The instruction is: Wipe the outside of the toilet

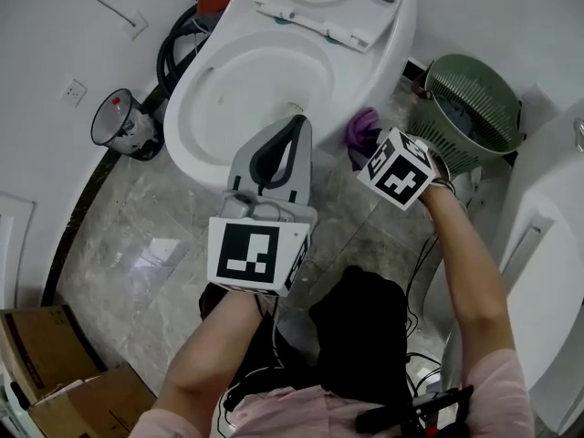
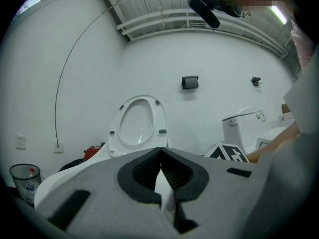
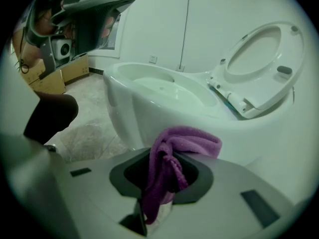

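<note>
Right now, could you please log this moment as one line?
left tool: shut, empty | right tool: shut on purple cloth | cloth beside toilet outer wall, contact unclear

Head view is bright and even with diffuse overhead light and soft shadows only; there's a faint shadow on the floor (image 1: pixel 119 272) under the toilet (image 1: pixel 187 99) and a pale sheen patch on the glossy tiles. The white porcelain is near clipping with little surface detail. Focus is sharp, with mild bend at the edges. Left gripper view is bright with neutral white; the ceiling strip light (image 2: pixel 277 15) is blown out, fisheye is heavy, corners are black, and the left gripper (image 2: pixel 160 149) body close to the lens is soft. Right gripper view is dimmer with a green cast and the same round vignette; the cloth (image 3: pixel 188 141) in the right gripper (image 3: pixel 169 151) is slightly soft.
</note>
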The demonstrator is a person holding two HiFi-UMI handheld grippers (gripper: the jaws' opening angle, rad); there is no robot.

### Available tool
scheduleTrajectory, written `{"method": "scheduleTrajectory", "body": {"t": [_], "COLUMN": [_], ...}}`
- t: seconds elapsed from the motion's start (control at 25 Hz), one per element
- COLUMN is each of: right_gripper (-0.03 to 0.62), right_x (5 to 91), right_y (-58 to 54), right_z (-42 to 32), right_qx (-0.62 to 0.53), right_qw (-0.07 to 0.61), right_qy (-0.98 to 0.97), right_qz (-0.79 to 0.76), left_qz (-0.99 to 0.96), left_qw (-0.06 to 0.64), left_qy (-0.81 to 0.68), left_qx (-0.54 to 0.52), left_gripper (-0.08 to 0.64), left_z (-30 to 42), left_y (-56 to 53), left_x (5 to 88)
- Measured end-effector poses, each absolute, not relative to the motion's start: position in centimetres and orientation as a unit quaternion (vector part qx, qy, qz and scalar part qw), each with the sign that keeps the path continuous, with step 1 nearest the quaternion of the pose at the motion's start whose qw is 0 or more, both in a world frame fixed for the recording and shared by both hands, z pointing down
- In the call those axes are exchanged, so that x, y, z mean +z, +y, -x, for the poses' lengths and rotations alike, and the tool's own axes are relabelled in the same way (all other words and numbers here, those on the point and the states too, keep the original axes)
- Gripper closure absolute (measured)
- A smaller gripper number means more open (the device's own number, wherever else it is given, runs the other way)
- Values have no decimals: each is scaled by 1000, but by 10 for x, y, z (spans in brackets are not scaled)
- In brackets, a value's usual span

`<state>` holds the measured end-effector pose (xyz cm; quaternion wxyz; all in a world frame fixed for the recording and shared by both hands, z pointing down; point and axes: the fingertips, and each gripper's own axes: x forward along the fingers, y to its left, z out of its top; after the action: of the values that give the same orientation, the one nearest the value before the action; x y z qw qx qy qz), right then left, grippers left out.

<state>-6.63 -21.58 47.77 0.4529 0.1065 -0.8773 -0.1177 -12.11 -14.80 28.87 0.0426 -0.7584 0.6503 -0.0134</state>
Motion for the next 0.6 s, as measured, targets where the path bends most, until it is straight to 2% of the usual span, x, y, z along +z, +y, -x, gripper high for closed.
{"method": "scheduleTrajectory", "body": {"t": [0.6], "right_gripper": [499], "right_x": [477], "right_y": [-141], "right_z": [103], "right_qx": [-97], "right_qw": [442], "right_qy": [-889], "right_qz": [-63], "left_qz": [737], "left_qw": [53], "left_qy": [674], "left_qx": [8], "left_gripper": [552], "left_z": [159], "left_y": [-95], "left_x": [273]}}
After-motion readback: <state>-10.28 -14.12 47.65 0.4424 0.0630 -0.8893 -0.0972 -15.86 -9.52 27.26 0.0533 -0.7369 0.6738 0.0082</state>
